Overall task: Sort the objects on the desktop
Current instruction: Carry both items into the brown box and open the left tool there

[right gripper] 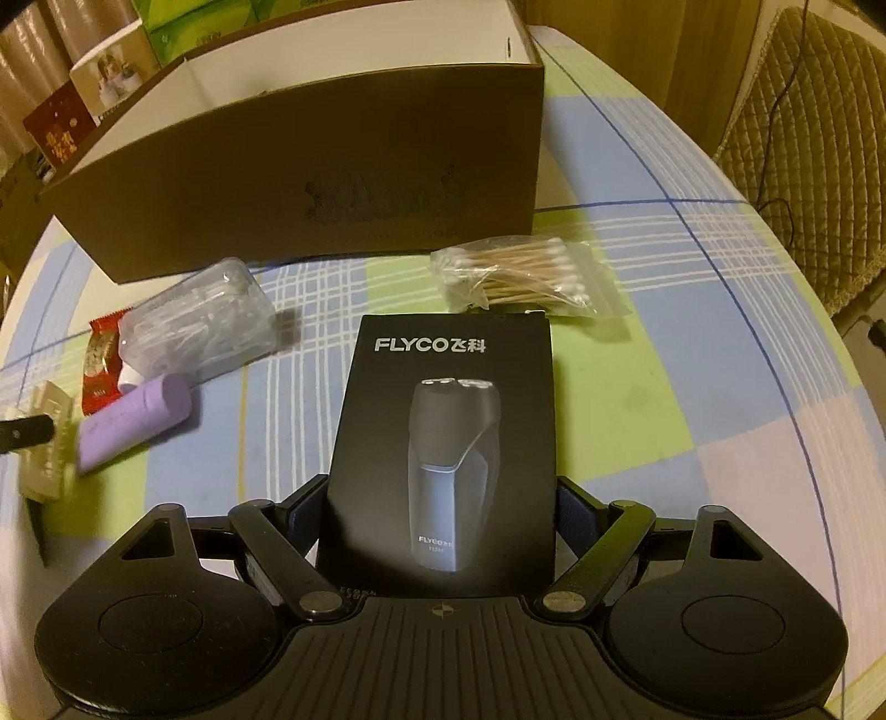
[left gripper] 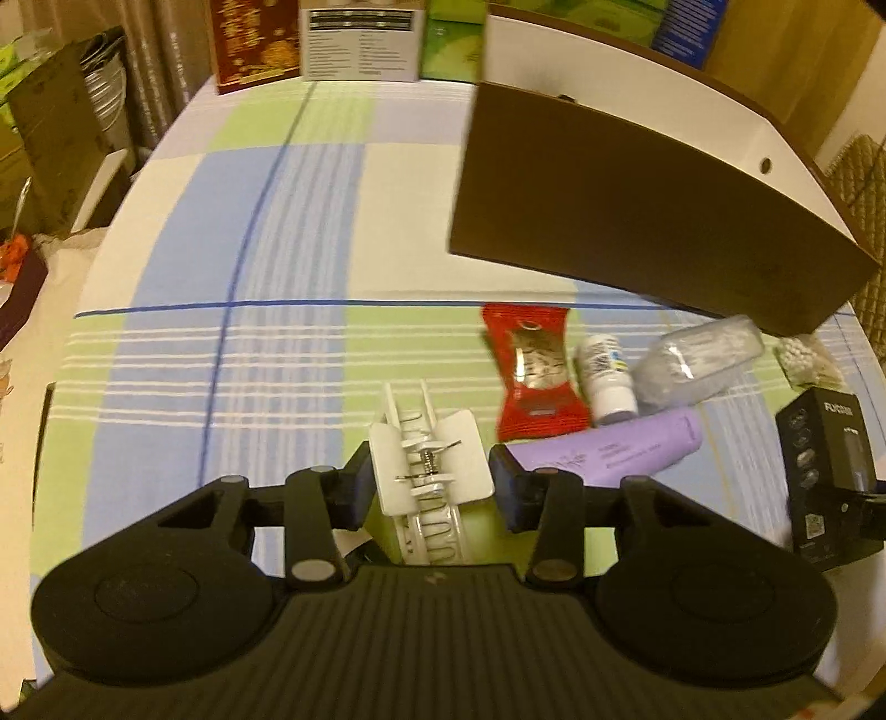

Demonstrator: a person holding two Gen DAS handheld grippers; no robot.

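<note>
My left gripper [left gripper: 429,482] is shut on a white hair claw clip [left gripper: 429,471], held just above the checked cloth. My right gripper [right gripper: 440,509] is shut on a black FLYCO shaver box [right gripper: 443,443]; the box also shows at the right edge of the left wrist view [left gripper: 828,476]. A big brown cardboard box [right gripper: 310,188] with a white inside stands open behind both; in the left wrist view it [left gripper: 637,205] is at the upper right.
On the cloth lie a red snack packet [left gripper: 534,371], a small white bottle [left gripper: 603,379], a clear plastic case [left gripper: 698,360], a purple tube [left gripper: 609,448] and a bag of cotton swabs [right gripper: 526,274]. Boxes [left gripper: 360,44] line the table's far edge. A padded chair [right gripper: 814,155] stands at right.
</note>
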